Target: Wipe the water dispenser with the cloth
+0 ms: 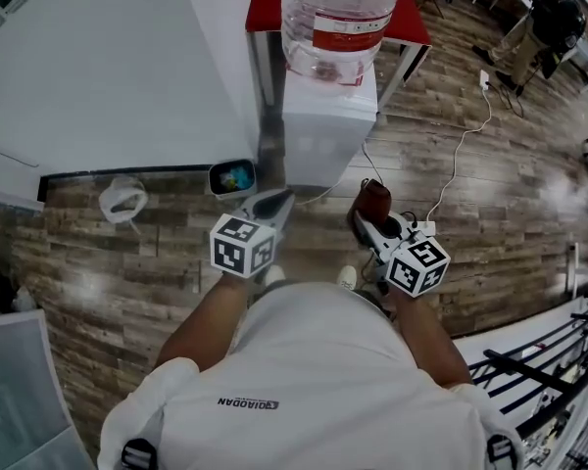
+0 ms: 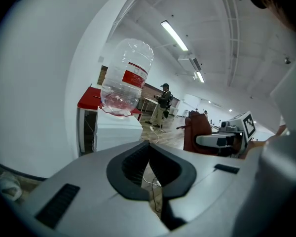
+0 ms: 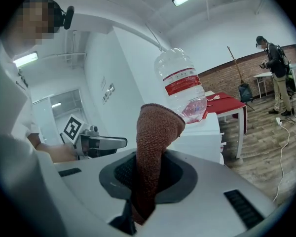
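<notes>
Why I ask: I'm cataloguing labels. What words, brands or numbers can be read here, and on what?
"QIAODAN": brand print on the person's white shirt, head view.
Red label on the dispenser bottle: print too small to read.
Marker cubes: coded squares only, no letters.
Wall plates, right gripper view: too blurred to read.

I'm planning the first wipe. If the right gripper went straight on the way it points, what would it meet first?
Probably the front of the white water dispenser, below the bottle; the cloth in the right gripper would touch first. Nothing shows between; depth is unclear.
</notes>
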`<state>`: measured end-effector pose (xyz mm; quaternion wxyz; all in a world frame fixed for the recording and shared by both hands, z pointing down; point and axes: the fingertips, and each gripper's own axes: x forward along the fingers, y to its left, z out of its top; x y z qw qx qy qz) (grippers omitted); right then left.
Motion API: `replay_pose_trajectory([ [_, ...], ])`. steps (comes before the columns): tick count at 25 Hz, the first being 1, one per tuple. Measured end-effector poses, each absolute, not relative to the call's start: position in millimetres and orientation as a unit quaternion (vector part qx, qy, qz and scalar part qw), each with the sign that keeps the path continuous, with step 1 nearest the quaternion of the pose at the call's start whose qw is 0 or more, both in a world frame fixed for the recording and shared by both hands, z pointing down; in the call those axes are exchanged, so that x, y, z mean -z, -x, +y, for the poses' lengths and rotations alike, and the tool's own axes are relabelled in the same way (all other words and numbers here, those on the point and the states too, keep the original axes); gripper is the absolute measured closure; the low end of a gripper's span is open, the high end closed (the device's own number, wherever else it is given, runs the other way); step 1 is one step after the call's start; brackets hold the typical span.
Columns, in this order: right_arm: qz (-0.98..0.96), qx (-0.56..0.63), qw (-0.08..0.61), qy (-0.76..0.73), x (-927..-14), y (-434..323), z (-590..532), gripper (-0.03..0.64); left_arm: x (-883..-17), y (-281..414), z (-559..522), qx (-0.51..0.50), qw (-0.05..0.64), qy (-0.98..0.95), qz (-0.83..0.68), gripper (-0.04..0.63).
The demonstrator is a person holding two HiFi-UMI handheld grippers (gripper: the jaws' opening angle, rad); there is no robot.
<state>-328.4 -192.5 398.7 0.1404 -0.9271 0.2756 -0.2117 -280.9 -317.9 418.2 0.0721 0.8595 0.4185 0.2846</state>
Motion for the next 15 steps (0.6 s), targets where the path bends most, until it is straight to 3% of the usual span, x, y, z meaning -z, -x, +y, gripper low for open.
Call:
replay_pose_trajectory([
  [15,0.27,0.208,0.148,0.929,-401.1,334.6,-182.7,0.561,-415.7,286.9,-310.0,-0.287,0.044,-0.854,0.431,0.606],
])
